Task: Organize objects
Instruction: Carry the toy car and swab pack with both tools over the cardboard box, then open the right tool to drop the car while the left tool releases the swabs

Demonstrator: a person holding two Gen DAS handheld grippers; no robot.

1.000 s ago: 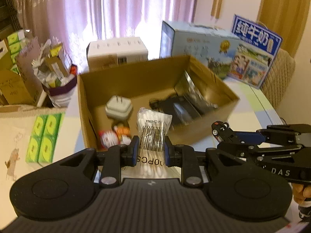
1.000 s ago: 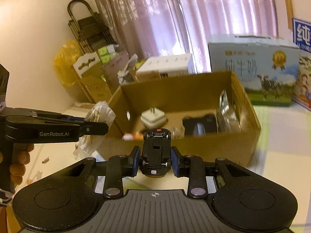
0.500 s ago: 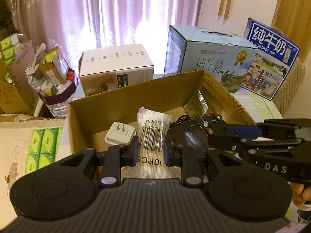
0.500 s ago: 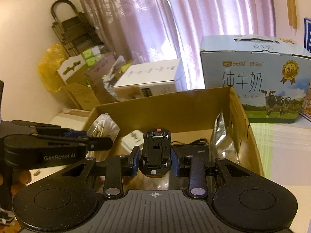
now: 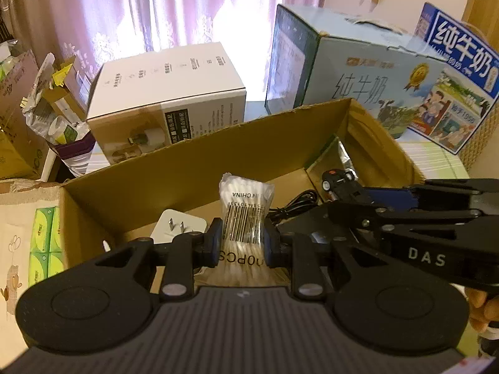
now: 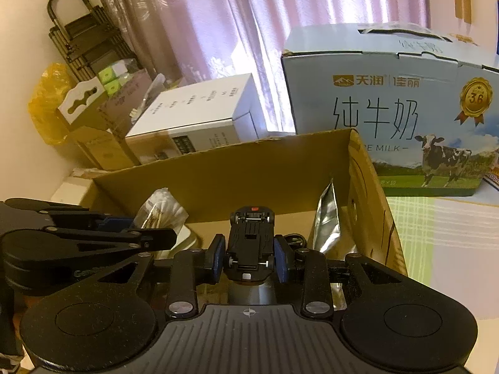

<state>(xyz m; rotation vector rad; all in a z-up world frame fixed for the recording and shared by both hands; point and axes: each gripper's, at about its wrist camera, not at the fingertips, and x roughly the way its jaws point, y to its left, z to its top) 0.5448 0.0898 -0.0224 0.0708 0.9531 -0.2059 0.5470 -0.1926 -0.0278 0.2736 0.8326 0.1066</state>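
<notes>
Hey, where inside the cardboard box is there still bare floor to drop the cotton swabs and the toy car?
Bare floor of the cardboard box shows along the back wall, between the white plug adapter and the foil pouch. The right side is crowded with the pouch, a black cable and a dark item underneath. The near-left corner is hidden.

Daylight comes through the pink curtains (image 5: 174, 9) ahead of each hand-held gripper, blown out to white glare in the left wrist view. The cardboard box (image 6: 249, 168) interior below sits dim and shadowed. Both fisheye views bend straight edges and darken at the corners. Focus is mildly soft overall.
</notes>
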